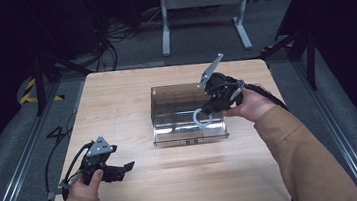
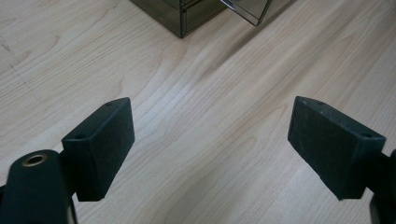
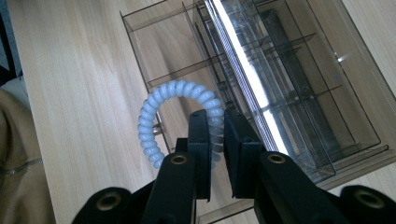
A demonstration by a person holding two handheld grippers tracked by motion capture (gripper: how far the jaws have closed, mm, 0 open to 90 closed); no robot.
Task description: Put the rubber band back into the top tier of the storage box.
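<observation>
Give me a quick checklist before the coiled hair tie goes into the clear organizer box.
1. Right hand-held gripper shut on the pale blue spiral hair tie: ok.
2. Hair tie above the clear organizer box: ok.
3. Drawer pulled out, compartments exposed: ok.
4. Compartments free of other items: ok, as far as visible.
5. Left hand-held gripper open over the wooden table, clear of the box: ok.
6. Which compartment is targeted: cannot tell.

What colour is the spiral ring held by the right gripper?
The spiral ring is pale blue, almost white; the right gripper view shows it best.
</observation>
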